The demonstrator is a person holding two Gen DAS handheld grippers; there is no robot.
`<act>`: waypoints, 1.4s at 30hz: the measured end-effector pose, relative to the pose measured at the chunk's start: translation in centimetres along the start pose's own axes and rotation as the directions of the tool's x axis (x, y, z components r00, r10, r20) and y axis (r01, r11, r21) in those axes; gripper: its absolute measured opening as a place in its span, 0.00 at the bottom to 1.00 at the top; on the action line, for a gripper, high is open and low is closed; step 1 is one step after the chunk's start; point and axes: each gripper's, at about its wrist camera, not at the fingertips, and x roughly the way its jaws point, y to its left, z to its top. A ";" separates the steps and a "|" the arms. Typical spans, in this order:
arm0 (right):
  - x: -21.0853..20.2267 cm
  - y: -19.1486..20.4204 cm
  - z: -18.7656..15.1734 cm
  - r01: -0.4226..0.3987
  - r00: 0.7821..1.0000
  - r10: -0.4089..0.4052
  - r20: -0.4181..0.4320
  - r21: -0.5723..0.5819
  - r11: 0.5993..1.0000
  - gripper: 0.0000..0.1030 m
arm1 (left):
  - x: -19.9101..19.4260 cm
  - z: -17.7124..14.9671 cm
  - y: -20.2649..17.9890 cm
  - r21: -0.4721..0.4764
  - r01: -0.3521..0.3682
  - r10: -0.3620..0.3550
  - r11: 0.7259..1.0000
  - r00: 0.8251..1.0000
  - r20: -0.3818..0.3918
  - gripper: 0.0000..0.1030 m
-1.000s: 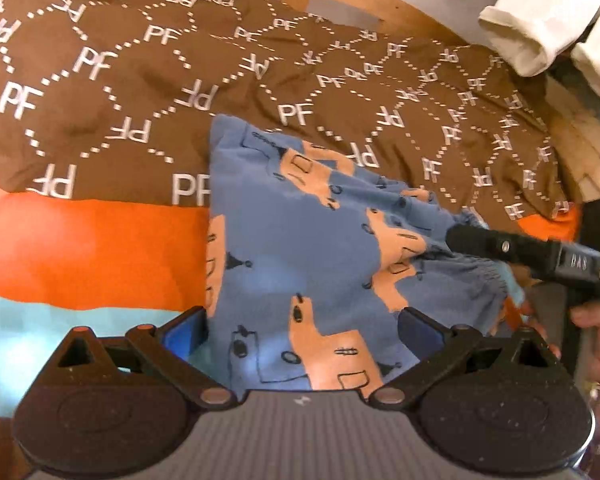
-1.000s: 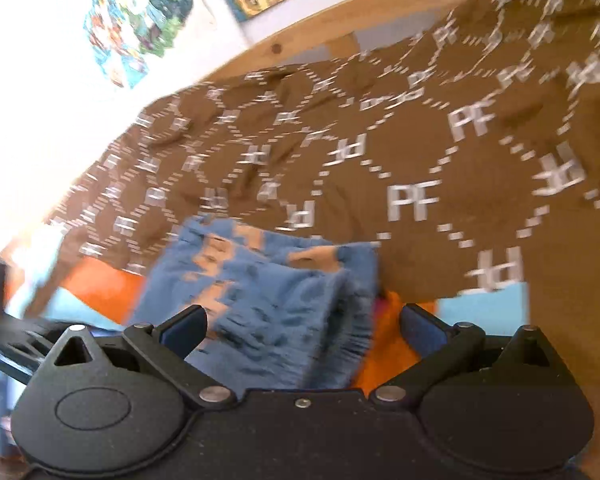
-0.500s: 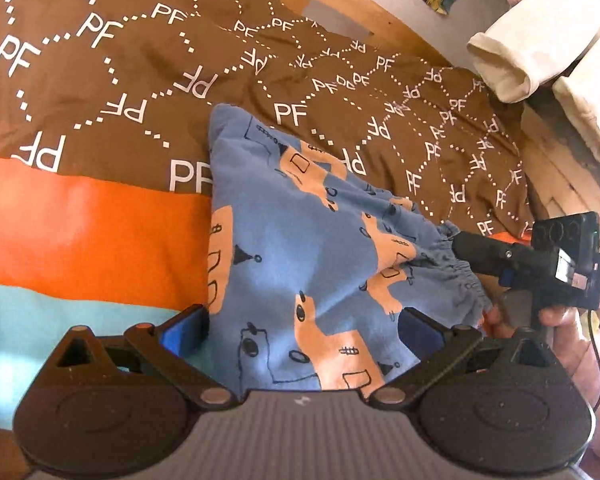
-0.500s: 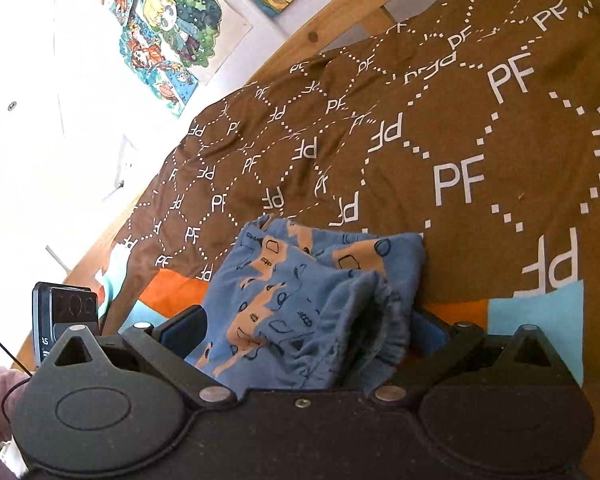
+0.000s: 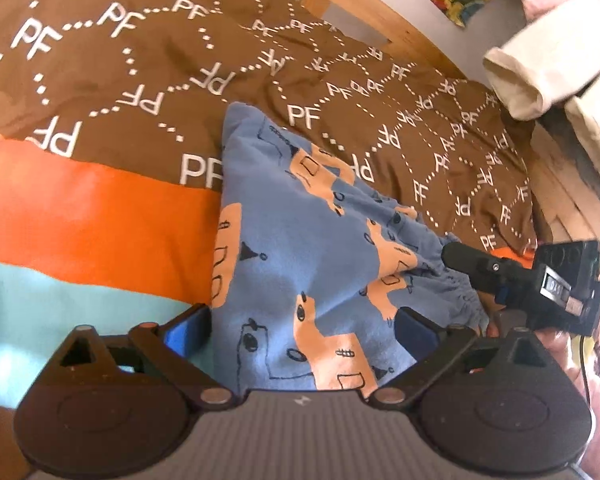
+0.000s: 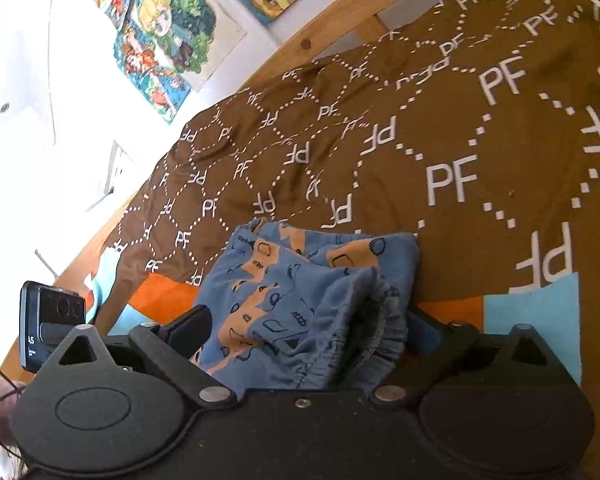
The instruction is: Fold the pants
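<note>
Blue pants [image 5: 308, 248] with an orange print lie folded on the brown, orange and light blue bedspread [image 5: 100, 80]. My left gripper [image 5: 302, 326] is open, its fingers straddling the near end of the pants. My right gripper [image 6: 306, 326] is open too, its fingers either side of the gathered waistband [image 6: 364, 320]. It also shows in the left wrist view [image 5: 460, 258], its finger tip at the elastic edge. In the right wrist view the pants [image 6: 300, 280] bunch up in a soft mound.
A wooden bed frame [image 5: 380, 8] borders the far side. Cream folded cloth [image 5: 540, 68] hangs at the upper right. Posters [image 6: 160, 28] hang on the white wall. The left gripper's camera block [image 6: 52, 328] shows at the left of the right wrist view.
Both grippers have drawn a little closer over the pants and the views have steadied. The pants lie much as before.
</note>
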 end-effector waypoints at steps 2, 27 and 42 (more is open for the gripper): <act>-0.2 -0.3 0.0 0.017 1.000 -0.018 0.015 0.022 1.000 0.82 | -0.2 -0.1 0.2 -0.021 -0.014 0.014 1.000 1.000 0.006 0.87; -1.5 3.7 -0.3 0.266 0.963 -0.259 0.077 -0.113 0.957 0.23 | -1.4 -0.3 -2.6 -0.069 -0.215 0.216 0.974 0.976 0.005 0.19; -0.9 7.4 -1.8 0.411 0.912 -0.376 0.166 -0.368 0.834 0.19 | -1.7 -0.4 -5.8 0.041 -0.299 0.298 0.953 0.954 0.020 0.17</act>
